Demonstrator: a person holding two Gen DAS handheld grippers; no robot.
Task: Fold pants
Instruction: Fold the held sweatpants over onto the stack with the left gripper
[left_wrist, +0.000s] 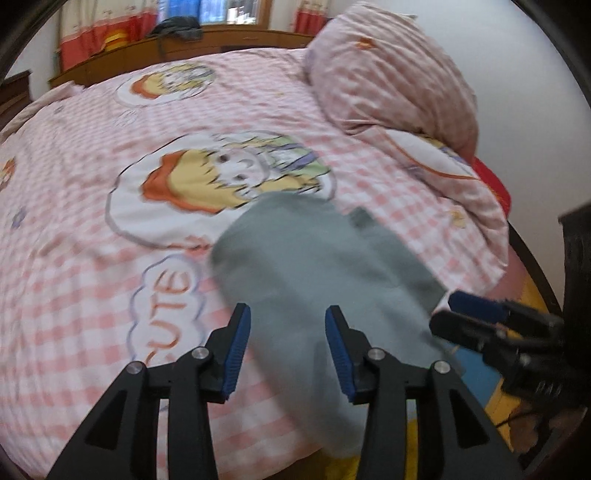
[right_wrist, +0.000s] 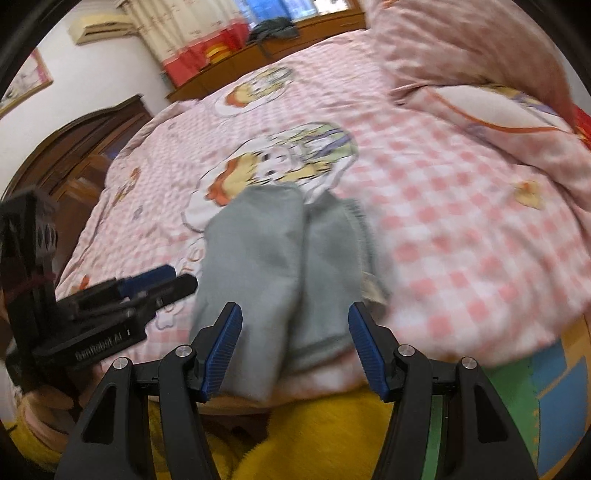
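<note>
Grey pants (left_wrist: 317, 266) lie on the pink checked bedspread (left_wrist: 92, 280), both legs side by side, stretching from the near bed edge toward the cartoon print; they also show in the right wrist view (right_wrist: 280, 266). My left gripper (left_wrist: 288, 343) is open and empty, hovering over the near end of the pants. My right gripper (right_wrist: 295, 343) is open and empty, over the leg cuffs at the bed edge. The right gripper shows in the left wrist view (left_wrist: 476, 321) at the right; the left gripper shows in the right wrist view (right_wrist: 162, 284) at the left. Both views are motion-blurred.
A pink pillow (left_wrist: 391, 70) and bunched duvet (left_wrist: 443, 177) lie at the right of the bed. A wooden headboard (left_wrist: 221, 40) and curtains stand at the far side. A dark wooden cabinet (right_wrist: 85, 147) is at the left. Yellow clothing (right_wrist: 314, 443) fills the foreground.
</note>
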